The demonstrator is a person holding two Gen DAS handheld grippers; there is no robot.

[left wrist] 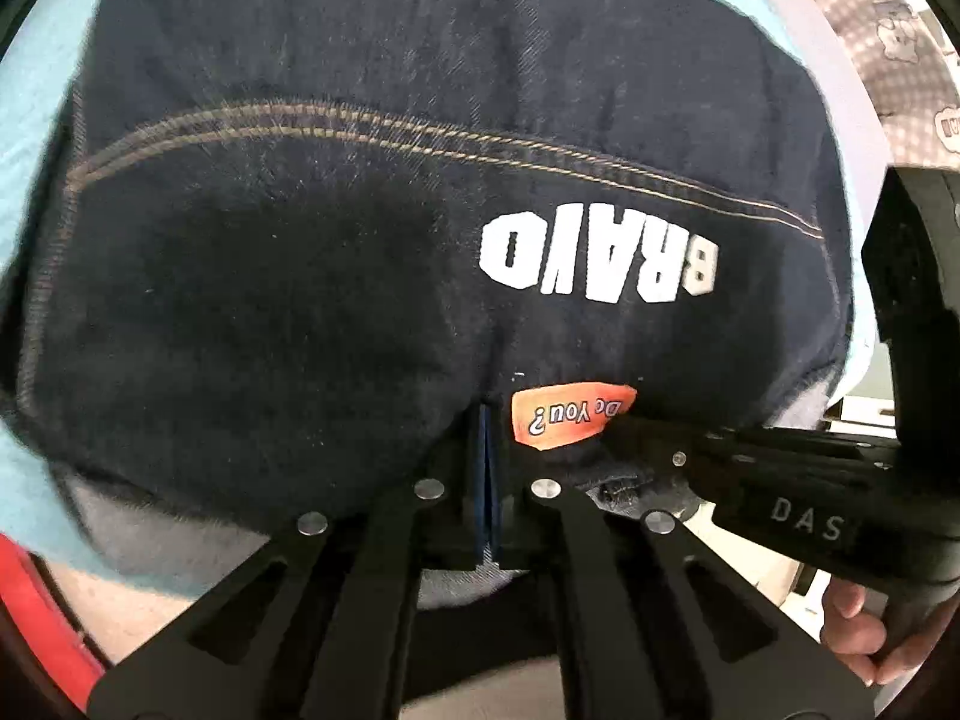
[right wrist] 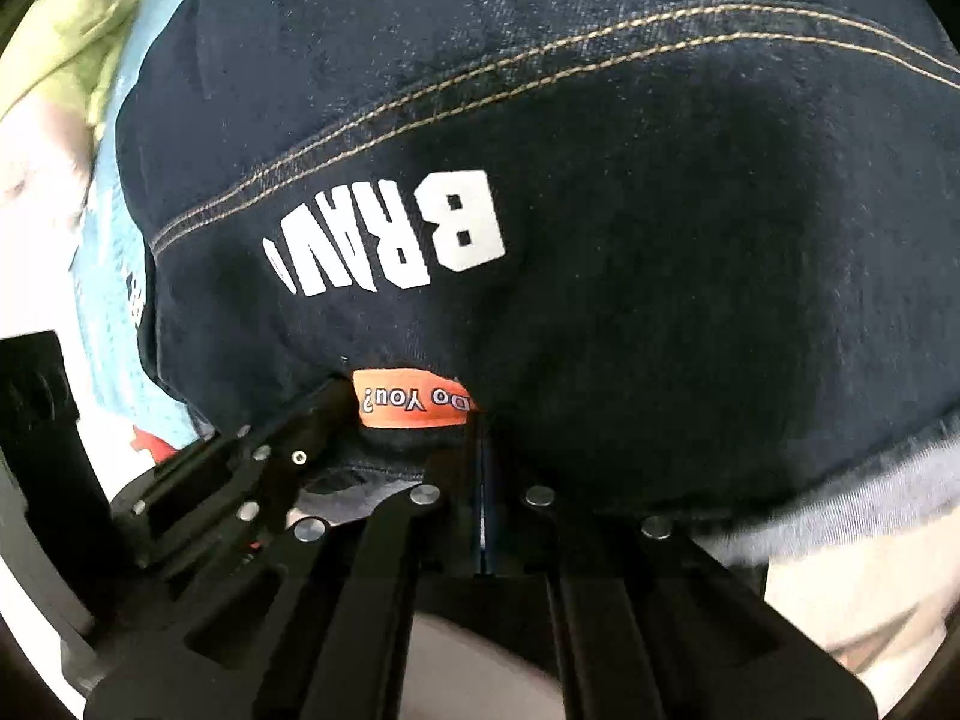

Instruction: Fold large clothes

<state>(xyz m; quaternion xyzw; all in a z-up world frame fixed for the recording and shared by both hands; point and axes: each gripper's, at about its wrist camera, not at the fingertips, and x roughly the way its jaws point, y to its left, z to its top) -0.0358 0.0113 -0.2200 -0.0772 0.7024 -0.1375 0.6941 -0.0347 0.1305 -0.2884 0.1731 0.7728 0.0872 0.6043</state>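
- Two grippers pinch the same near edge of the dark denim garment [left wrist: 372, 228], and we see them side by side, very close together.
- We read the white lettering [left wrist: 600, 264] and the orange patch [left wrist: 570, 417] upside down, so the garment's top points toward us; we cannot tell its long axis, since the cloth fills both views.
- Our left gripper [left wrist: 487, 480] has its fingers pressed together on a fold of denim just left of the patch.
- Our right gripper [right wrist: 485, 480] is likewise clamped on the edge, just right of the patch [right wrist: 411, 405].
- From the left view, the right tool [left wrist: 810, 480] reaches in from the right side.
- Beneath the denim lies light blue cloth [left wrist: 36, 138]; a checked fabric [left wrist: 888, 54] sits beyond, and green cloth [right wrist: 78, 60] at the far left.
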